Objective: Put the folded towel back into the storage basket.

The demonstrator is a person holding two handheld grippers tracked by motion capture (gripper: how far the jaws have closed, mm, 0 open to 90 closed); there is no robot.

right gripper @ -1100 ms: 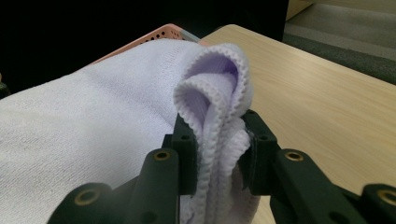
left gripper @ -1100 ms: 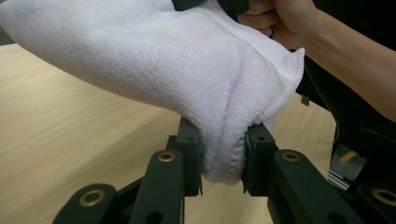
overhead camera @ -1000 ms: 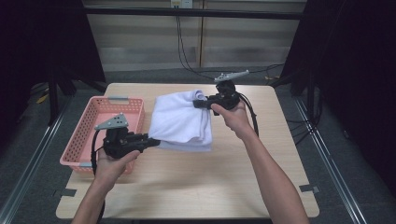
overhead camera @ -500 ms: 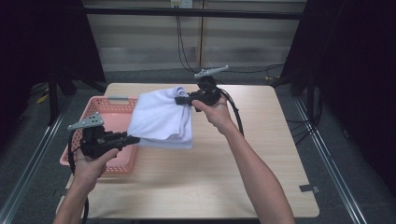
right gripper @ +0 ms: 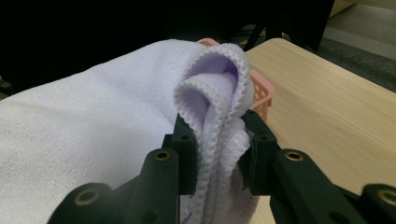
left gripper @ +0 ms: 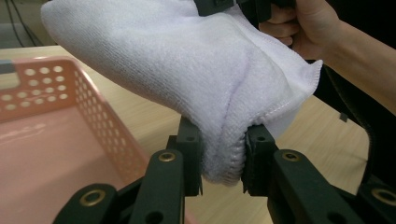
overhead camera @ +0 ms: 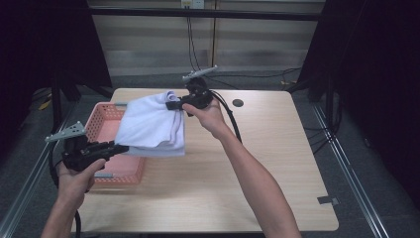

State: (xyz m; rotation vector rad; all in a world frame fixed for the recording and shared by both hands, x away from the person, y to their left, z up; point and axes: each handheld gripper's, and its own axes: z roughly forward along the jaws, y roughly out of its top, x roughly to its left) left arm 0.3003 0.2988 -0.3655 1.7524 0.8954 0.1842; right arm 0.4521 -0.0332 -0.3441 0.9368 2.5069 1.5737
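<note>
A folded white towel (overhead camera: 151, 126) hangs in the air between my two grippers, partly over the pink basket (overhead camera: 101, 130). My left gripper (overhead camera: 118, 148) is shut on the towel's near corner, and its pads pinch the thick folded edge (left gripper: 224, 154). My right gripper (overhead camera: 171, 105) is shut on the far corner, where several layers of hemmed edge (right gripper: 217, 126) bunch between its pads. The towel (left gripper: 187, 70) sags a little between the two grips, above the basket's perforated wall (left gripper: 100, 121).
The pink basket (right gripper: 260, 93) stands at the table's left edge. The wooden table (overhead camera: 277, 163) stretches to the right, with a dark round hole (overhead camera: 237, 103) near its far edge. Black cables trail from both grippers.
Both hands have carried the towel leftward, from the middle of the table to above the basket. The grips on the two corners have stayed the same.
</note>
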